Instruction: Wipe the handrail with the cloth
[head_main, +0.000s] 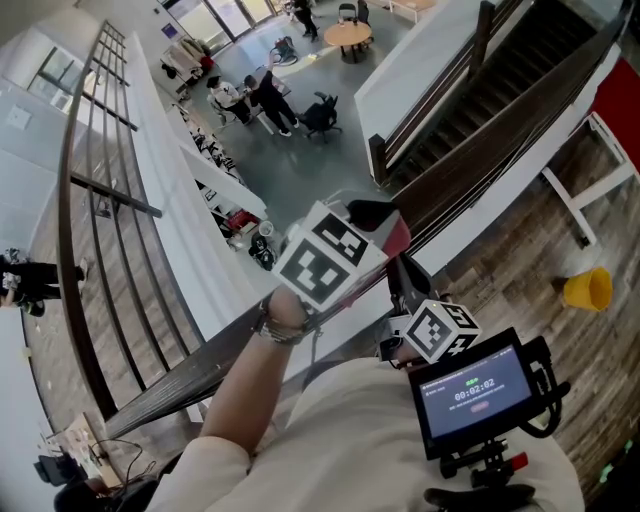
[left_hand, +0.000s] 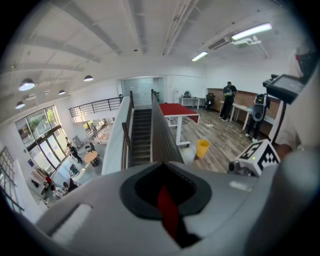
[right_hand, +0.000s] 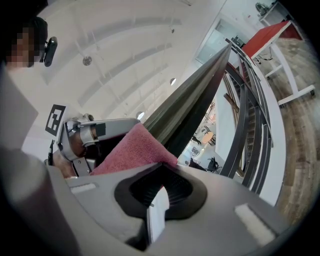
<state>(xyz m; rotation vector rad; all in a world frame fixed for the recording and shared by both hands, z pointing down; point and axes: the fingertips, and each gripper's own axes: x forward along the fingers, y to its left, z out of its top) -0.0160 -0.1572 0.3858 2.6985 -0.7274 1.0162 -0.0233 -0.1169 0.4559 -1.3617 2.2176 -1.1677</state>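
A dark wooden handrail (head_main: 190, 375) runs diagonally along the edge of an upper floor. A red cloth (head_main: 398, 238) lies over its top. My left gripper (head_main: 378, 222), below its marker cube, is shut on the cloth, and a red strip shows between its jaws (left_hand: 167, 200). My right gripper (head_main: 405, 290) sits just behind it, near the rail. In the right gripper view the cloth (right_hand: 132, 150) is draped on the handrail (right_hand: 195, 100) just past my shut right gripper (right_hand: 157, 192). I cannot tell whether that gripper touches the cloth.
Beyond the rail is a drop to a lower hall with tables and people (head_main: 265, 100). A staircase (head_main: 470, 90) descends at the upper right. A yellow bucket (head_main: 588, 290) and a red-topped table (head_main: 620, 100) stand on the wood floor. A monitor (head_main: 475, 395) hangs at my chest.
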